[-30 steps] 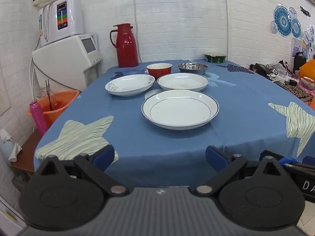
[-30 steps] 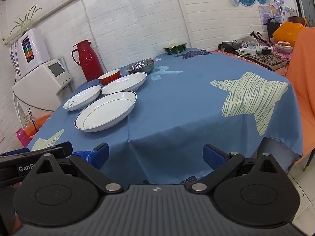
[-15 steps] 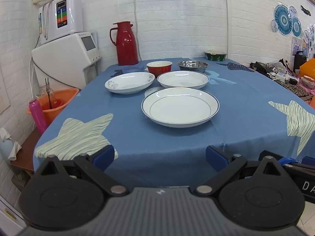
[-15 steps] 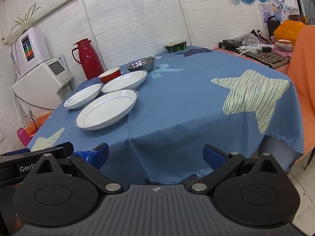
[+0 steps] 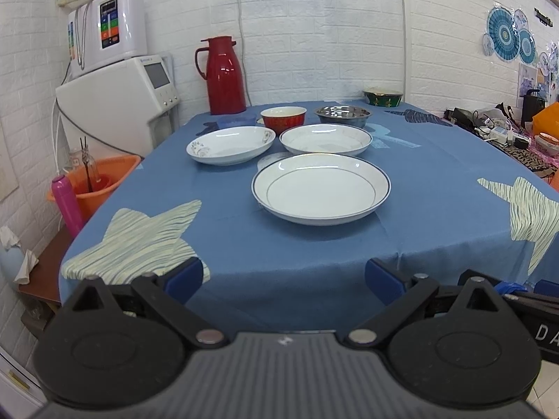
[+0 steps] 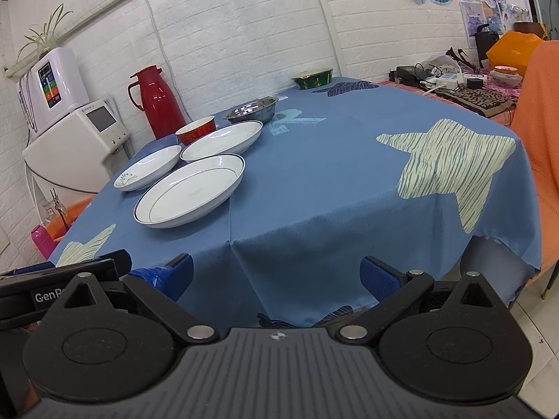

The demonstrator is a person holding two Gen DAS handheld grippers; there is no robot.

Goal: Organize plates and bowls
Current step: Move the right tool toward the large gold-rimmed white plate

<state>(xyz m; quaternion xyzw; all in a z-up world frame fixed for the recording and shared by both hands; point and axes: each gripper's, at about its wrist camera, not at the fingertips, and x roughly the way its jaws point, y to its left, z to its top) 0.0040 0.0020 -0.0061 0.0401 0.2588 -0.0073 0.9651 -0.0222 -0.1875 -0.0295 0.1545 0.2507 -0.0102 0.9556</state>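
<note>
Now, left to right: left gripper (image 5: pixel 283 277) at bottom of its frame, blue pads spread wide, holding nothing, short of table edge. Floral-rimmed plate (image 5: pixel 230 144) centre-left on blue tablecloth (image 5: pixel 436 181), red bowl (image 5: pixel 283 119) behind it, blue-rimmed plate (image 5: pixel 320 188) at centre, plain white plate (image 5: pixel 325 138) beyond, steel bowl (image 5: pixel 342 115) farther back, green bowl (image 5: pixel 382 97) at far edge. Right gripper (image 6: pixel 276 276) likewise spread, empty, bottom of frame.
</note>
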